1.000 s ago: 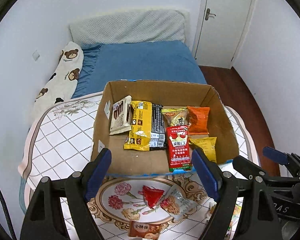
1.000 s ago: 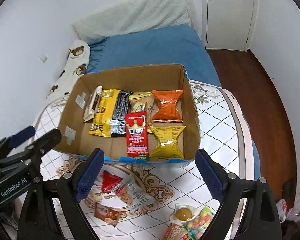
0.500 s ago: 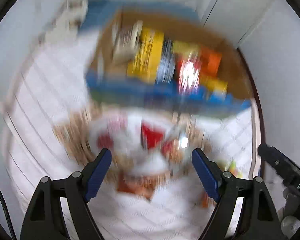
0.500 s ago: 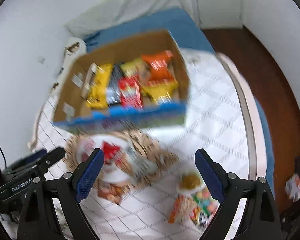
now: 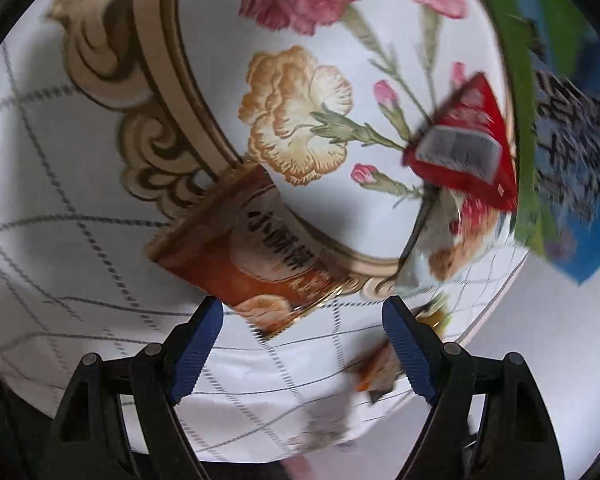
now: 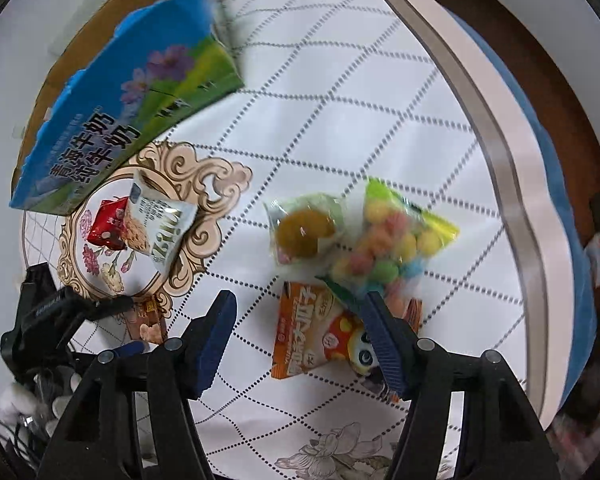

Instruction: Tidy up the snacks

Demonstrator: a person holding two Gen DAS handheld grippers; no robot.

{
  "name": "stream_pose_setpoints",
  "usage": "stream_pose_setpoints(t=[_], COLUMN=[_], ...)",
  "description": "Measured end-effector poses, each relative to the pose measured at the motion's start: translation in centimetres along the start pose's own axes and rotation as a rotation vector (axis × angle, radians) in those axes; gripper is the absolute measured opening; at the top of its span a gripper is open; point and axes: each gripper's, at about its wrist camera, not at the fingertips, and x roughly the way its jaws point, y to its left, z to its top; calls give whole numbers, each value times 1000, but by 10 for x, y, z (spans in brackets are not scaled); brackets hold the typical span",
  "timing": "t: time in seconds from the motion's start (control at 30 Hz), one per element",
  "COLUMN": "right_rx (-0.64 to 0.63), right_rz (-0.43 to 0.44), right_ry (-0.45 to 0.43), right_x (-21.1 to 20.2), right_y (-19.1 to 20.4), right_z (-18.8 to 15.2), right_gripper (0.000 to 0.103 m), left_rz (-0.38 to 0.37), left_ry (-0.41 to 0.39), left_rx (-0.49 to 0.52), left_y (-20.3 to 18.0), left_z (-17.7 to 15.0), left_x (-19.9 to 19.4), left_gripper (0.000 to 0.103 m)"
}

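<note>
My left tongs (image 5: 300,344) released above the brown packet (image 5: 252,256), red packet (image 5: 464,148) nearer the box (image 6: 112,120), my right tongs (image 6: 300,340) just narrowing, unclenched, orange packet (image 6: 304,336) between them, candy bag (image 6: 392,244) overlapping it.

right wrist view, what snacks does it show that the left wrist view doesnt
Only the right wrist view shows the clear bag of coloured candy balls, the pale green packet with a brown cake and the orange panda packet between the right gripper jaws, which have just been closing.

Only the left wrist view shows the brown packet's printed label.

Both show the brown biscuit packet, the red packet, the white packet and the blue carton.
</note>
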Motion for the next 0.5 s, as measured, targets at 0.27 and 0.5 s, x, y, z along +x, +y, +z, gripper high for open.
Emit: stream_pose_setpoints(t=[0.27, 0.5], right_rx=[-152, -359], right_rz=[-21, -25], right_ry=[2, -38], right_x=[7, 19], right_y=[48, 114], right_z=[3, 22], right_gripper=[69, 69], left_rz=[43, 467], left_ry=[-51, -221], left_rx=[5, 487], left_y=[0, -41], left_z=[2, -26], left_x=[12, 3], left_gripper=[66, 65])
